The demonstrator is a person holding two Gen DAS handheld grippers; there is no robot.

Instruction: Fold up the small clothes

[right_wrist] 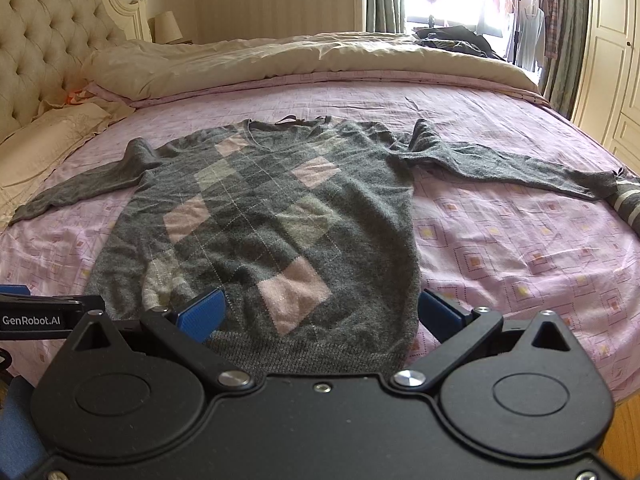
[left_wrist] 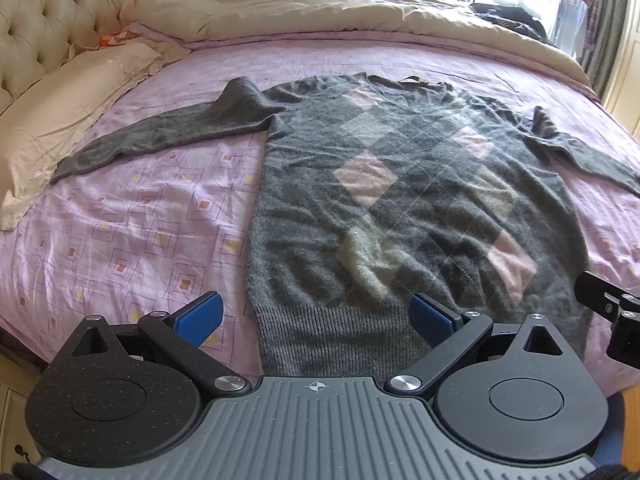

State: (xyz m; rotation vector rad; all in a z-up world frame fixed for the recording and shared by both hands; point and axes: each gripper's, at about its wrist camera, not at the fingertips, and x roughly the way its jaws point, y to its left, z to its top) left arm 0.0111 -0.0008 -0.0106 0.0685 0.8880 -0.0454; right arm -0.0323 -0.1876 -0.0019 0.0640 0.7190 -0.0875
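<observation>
A grey sweater [left_wrist: 400, 200] lies flat on the bed [left_wrist: 140, 220], hem at the near edge. Both the left gripper [left_wrist: 316, 316] and the right gripper [right_wrist: 320, 312] are spread wide, empty. Only the right view shows a striped cloth [right_wrist: 628, 200] at the bed's right edge.

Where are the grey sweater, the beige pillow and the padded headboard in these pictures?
grey sweater [right_wrist: 260, 216]: right wrist view, on the diamond-patterned chest.
beige pillow [left_wrist: 60, 104]: left wrist view, on its top face beside the sleeve.
padded headboard [left_wrist: 48, 12]: left wrist view, on the buttoned upholstery.
</observation>
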